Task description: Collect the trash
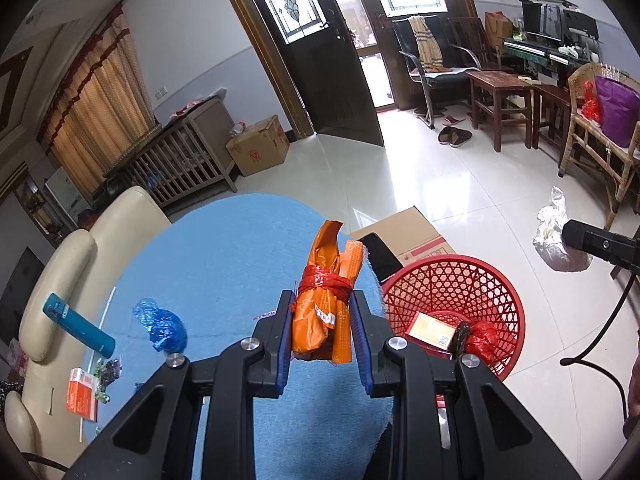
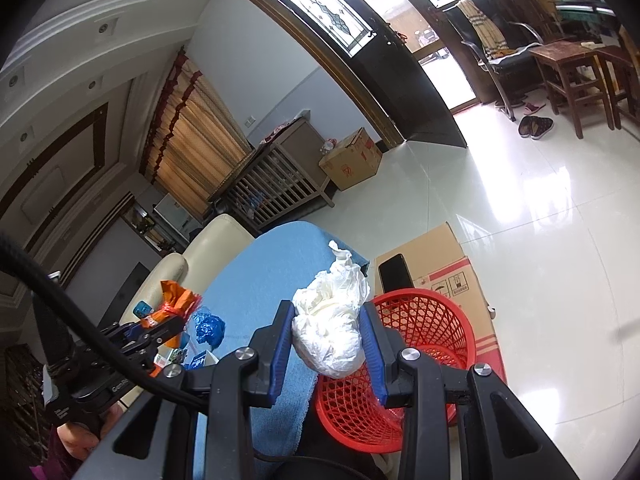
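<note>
My left gripper (image 1: 323, 300) is shut on an orange wrapper bundle (image 1: 326, 304) tied with red string, held above the blue table (image 1: 224, 256) near its right edge. It also shows in the right wrist view (image 2: 172, 308). My right gripper (image 2: 328, 312) is shut on a crumpled white plastic bag (image 2: 332, 328), held at the table edge just left of the red mesh basket (image 2: 432, 328). The basket (image 1: 472, 292) stands on the floor right of the table and holds a small box (image 1: 430, 330) and red trash (image 1: 486, 340).
A crumpled blue bag (image 1: 162, 326), a teal bottle (image 1: 78, 326), an orange box (image 1: 82, 394) and small wrappers lie on the table's left. A cardboard box (image 1: 416, 236) with a phone on it lies behind the basket. A cream sofa (image 1: 80, 248) stands left.
</note>
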A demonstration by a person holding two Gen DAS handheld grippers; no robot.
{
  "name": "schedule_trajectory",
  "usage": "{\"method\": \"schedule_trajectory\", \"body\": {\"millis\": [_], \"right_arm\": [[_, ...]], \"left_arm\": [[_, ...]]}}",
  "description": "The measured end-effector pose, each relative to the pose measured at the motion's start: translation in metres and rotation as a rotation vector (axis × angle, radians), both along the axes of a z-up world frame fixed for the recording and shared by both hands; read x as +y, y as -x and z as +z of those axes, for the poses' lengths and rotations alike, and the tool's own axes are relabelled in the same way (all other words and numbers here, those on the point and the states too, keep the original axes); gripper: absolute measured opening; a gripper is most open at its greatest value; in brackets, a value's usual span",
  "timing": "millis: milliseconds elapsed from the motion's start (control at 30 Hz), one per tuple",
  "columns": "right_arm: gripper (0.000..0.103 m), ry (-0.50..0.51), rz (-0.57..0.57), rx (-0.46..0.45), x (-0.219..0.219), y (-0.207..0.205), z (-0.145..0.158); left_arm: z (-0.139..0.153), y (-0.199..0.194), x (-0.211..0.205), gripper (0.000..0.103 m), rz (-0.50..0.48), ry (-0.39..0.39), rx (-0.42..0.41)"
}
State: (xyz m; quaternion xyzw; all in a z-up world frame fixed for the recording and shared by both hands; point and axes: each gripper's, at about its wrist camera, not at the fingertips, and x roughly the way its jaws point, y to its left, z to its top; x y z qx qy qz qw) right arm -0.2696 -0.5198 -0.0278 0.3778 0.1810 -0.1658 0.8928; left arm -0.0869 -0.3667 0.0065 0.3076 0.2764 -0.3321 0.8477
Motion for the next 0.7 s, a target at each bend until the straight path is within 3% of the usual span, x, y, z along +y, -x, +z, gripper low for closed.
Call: {"method": "schedule_trajectory", "body": {"millis": [633,667,700], "right_arm": [[0.039,-0.08,-0.013,0.056,-0.015,-0.019,-0.03],[0.039,-0.087,-0.014,0.06,-0.016,-0.02,-0.032],[0.04,-0.095,-0.014,0.064,-0.017,-0.022,-0.034]], "left_arm": [[-0.037,-0.015,-0.033,0.03,-0.099,0.056,0.253],[-0.039,-0.015,-0.034,0.033,-0.098,0.054,0.259],[-0.04,-0.015,-0.035,0.042,-0.095,0.052,0.262]]}}
